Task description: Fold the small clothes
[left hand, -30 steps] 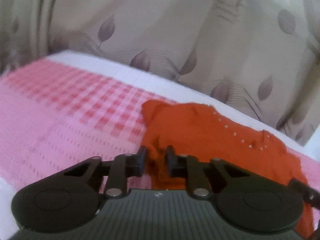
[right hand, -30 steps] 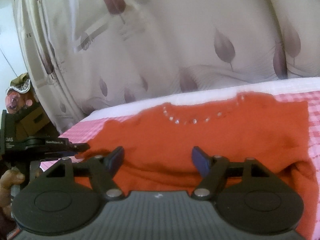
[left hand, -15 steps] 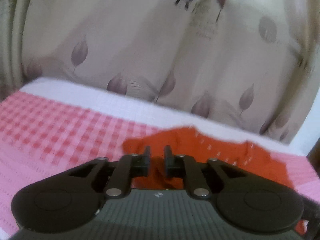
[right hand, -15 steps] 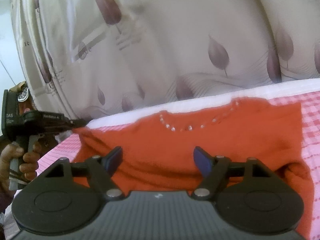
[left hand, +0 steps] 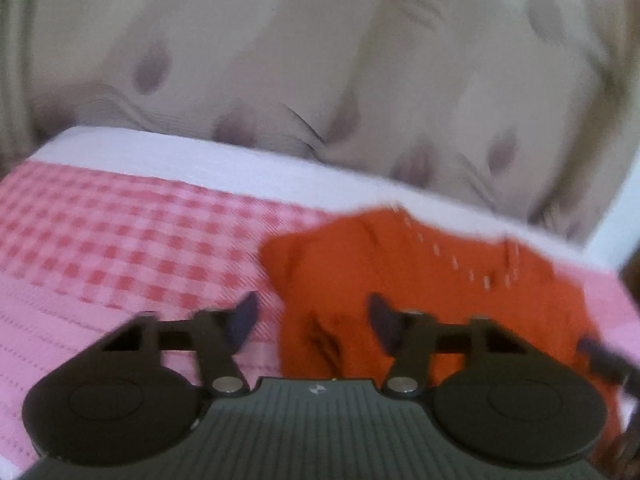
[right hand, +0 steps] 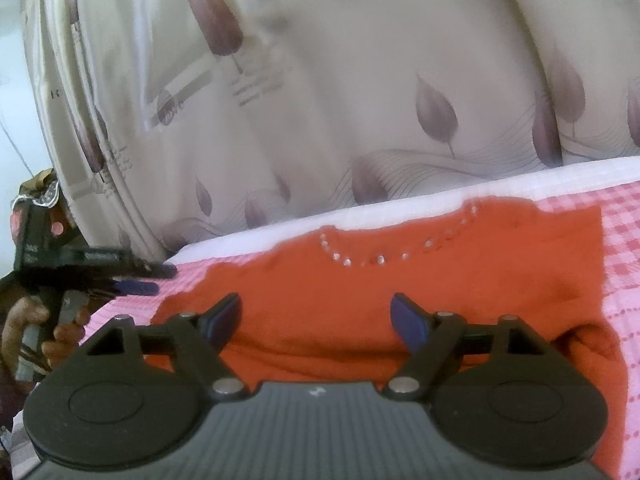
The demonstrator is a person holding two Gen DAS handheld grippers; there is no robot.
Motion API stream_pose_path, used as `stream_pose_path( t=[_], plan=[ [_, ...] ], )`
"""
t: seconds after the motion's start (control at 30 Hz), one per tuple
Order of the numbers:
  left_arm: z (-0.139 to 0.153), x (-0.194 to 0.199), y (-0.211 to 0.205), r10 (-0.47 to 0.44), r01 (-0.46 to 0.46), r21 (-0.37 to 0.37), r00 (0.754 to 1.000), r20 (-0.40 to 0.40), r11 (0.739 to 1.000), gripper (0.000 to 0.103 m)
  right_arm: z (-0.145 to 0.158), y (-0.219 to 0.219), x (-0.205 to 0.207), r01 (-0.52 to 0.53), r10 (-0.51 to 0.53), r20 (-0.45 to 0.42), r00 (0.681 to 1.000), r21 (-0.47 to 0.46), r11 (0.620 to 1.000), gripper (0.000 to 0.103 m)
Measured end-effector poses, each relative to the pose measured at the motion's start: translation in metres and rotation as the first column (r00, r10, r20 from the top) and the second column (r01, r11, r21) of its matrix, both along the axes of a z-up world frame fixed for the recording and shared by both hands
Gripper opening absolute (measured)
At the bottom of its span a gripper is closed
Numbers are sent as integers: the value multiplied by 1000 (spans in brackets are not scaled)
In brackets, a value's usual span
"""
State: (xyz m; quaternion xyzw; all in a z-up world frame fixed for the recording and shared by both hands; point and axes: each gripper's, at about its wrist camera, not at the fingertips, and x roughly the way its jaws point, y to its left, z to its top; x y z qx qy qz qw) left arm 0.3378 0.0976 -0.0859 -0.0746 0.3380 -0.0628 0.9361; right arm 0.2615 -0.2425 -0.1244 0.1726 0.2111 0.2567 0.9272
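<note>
- While the top (right hand: 400, 300) lay spread on the checked cloth (left hand: 120, 248) near the bed's far edge, its beaded neckline (right hand: 384, 258) pointed toward the curtain (right hand: 360, 100) behind.
- Left gripper (left hand: 312, 316) hovered at the top's left edge, jaws apart and holding nothing; fabric below them was bunched into a ridge.
- Right gripper (right hand: 316, 316) hung over the top's near hem, jaws wide apart, also empty.
- From the right view the left gripper (right hand: 136, 280) stood just off the top's left side, apart from the fabric, the person's hand (right hand: 36, 328) around its handle.
- By my reading, the fold was barely begun: the body lay mostly open and flat, with the left side rumpled and the right corner near the hem puckered.
- What looked left: bringing in both sides or sleeves, then folding hem to neckline.
- Left view was blurred, so finer creases there could not be made out.
</note>
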Motion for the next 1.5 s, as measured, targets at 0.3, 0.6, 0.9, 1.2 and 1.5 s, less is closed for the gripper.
stream_pose_path(
  t=[0.3,0.6,0.9,1.2,1.5],
  plan=[
    [4,-6,-13,54,-64,73,989,141,995,7,0,-2,-1,7,-7,0,1000,9,1000,82],
    [-10,32,-12,139,-145,138,989,56,980,7,-1,-5,-4,35,-35,12,999,29,999,90],
    [-9,-3,-8,266,-302,182,944,198,936,97,-7,-25,10,66,-52,-98,994,145,987,90],
    [15,-103,-18,215,-236,90,957,192,968,101,-21,-97,-9,296,-148,-368,918,390,872,85],
    [4,-216,0,4,0,-62,998,56,998,102,11,-98,-203,110,-83,-185,979,138,984,88]
  ],
)
